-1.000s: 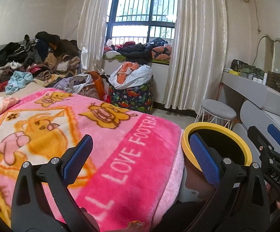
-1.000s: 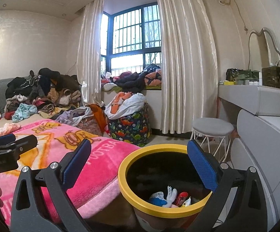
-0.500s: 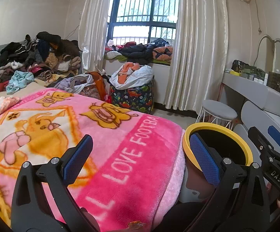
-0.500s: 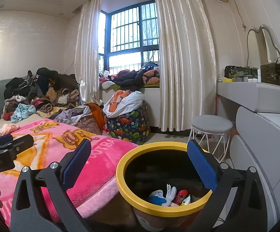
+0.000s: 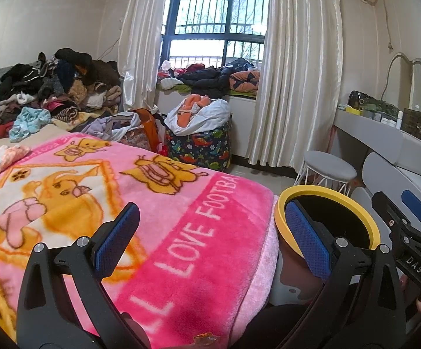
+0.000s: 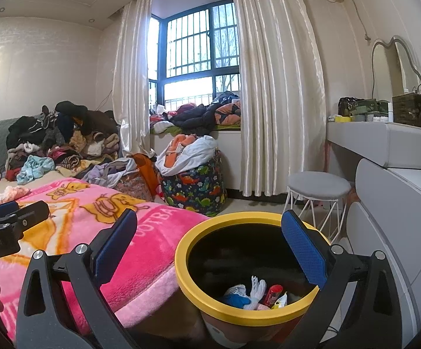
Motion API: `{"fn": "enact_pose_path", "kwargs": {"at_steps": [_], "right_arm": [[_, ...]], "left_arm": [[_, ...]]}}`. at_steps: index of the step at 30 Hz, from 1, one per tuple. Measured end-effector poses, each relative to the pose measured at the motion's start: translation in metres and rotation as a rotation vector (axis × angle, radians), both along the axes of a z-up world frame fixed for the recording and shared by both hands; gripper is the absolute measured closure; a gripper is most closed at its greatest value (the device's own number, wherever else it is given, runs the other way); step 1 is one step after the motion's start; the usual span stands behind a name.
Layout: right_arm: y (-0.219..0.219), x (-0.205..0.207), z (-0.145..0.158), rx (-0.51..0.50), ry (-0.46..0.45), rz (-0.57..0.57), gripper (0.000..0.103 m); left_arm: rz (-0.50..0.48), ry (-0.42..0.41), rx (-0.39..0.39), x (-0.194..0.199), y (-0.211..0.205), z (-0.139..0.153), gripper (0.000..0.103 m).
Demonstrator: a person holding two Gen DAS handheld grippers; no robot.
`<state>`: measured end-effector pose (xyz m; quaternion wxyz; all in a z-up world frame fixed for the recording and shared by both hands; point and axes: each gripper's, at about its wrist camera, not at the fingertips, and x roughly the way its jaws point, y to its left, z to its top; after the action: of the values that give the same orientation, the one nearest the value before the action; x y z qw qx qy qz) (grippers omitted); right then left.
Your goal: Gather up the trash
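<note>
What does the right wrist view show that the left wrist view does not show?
Only the right wrist view shows the trash lying inside the yellow-rimmed bin, under the open right hand-held gripper. Only the left wrist view shows the small orange scrap on the blanket edge, below the open left hand-held gripper. Both share the pink blanket, the bin and the grey stool.
</note>
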<state>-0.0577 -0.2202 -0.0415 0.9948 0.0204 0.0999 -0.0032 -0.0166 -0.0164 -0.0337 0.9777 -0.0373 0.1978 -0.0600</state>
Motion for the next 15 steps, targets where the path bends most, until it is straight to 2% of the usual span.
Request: {"fn": "enact_pose_path", "kwargs": {"at_steps": [15], "right_arm": [[0.0001,0.0001,0.0005,0.000,-0.001,-0.002,0.006]], "left_arm": [[-0.001,-0.006,0.007,0.0005,0.0014,0.0018,0.011]]}}
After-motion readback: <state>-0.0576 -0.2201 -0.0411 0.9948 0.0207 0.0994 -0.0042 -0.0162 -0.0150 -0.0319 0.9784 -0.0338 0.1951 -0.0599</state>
